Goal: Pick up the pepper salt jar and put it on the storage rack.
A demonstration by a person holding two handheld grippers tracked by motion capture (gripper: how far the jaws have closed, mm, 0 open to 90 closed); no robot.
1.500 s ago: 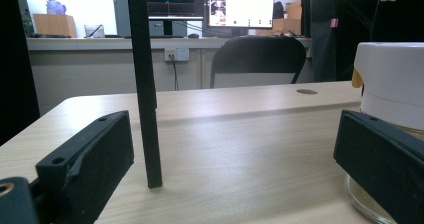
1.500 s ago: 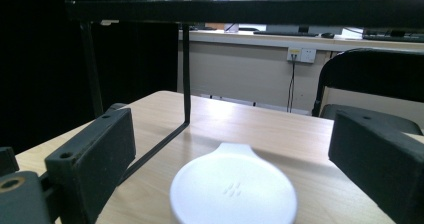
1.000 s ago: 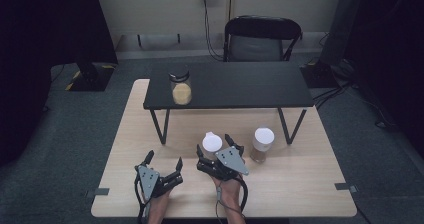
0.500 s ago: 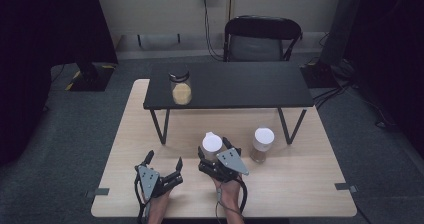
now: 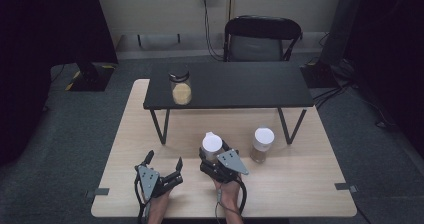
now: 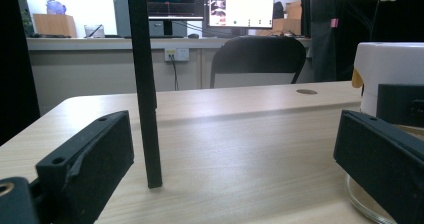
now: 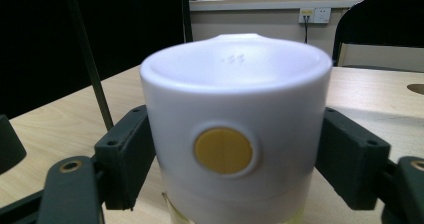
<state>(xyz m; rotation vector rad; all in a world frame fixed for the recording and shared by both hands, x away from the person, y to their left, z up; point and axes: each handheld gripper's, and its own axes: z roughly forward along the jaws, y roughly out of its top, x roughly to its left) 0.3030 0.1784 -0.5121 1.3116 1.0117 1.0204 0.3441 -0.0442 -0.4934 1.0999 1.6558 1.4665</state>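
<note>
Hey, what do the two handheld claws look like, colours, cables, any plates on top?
Both are black. The left claw and the right claw each carry a grey three-cornered plate with small screws on top. A black cable loops back from each. Their jaws are blocky, with screw holes. Forearms are bare, no sleeves.

The round white plastic lid (image 7: 235, 134) looks smooth and satin; the pale wood-grain tabletop (image 5: 300, 179) beneath it is matt.
</note>
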